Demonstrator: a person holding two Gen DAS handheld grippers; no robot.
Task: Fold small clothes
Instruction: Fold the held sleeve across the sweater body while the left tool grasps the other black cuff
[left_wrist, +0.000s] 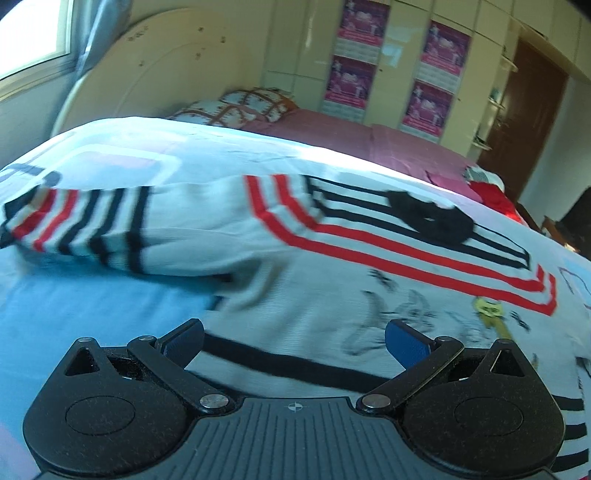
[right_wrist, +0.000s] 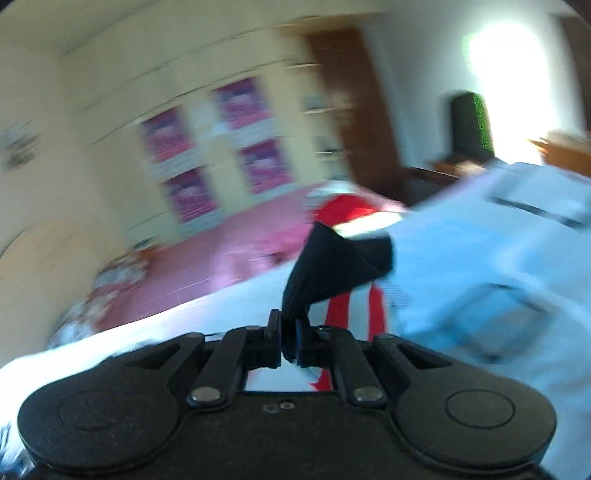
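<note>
A white knit sweater (left_wrist: 229, 218) with red and black stripes lies spread on the pale blue and white bedcover (left_wrist: 92, 306). One striped sleeve (left_wrist: 74, 225) is folded across at the left, and a black collar part (left_wrist: 428, 218) shows at the right. My left gripper (left_wrist: 293, 332) hovers open just over the sweater's near edge with nothing between its blue pads (left_wrist: 406, 343). In the blurred right wrist view, my right gripper (right_wrist: 290, 325) is shut on a black fabric edge of the sweater (right_wrist: 332, 262), lifted off the bed, with red stripes (right_wrist: 369, 306) hanging behind it.
Patterned pillows (left_wrist: 243, 105) and a pink sheet (left_wrist: 351, 136) lie further up the bed, below a curved headboard (left_wrist: 147, 74). A red garment (left_wrist: 487, 192) sits at the far right edge. Wardrobe doors with pink posters (left_wrist: 439, 74) and a brown door (left_wrist: 524, 110) stand behind.
</note>
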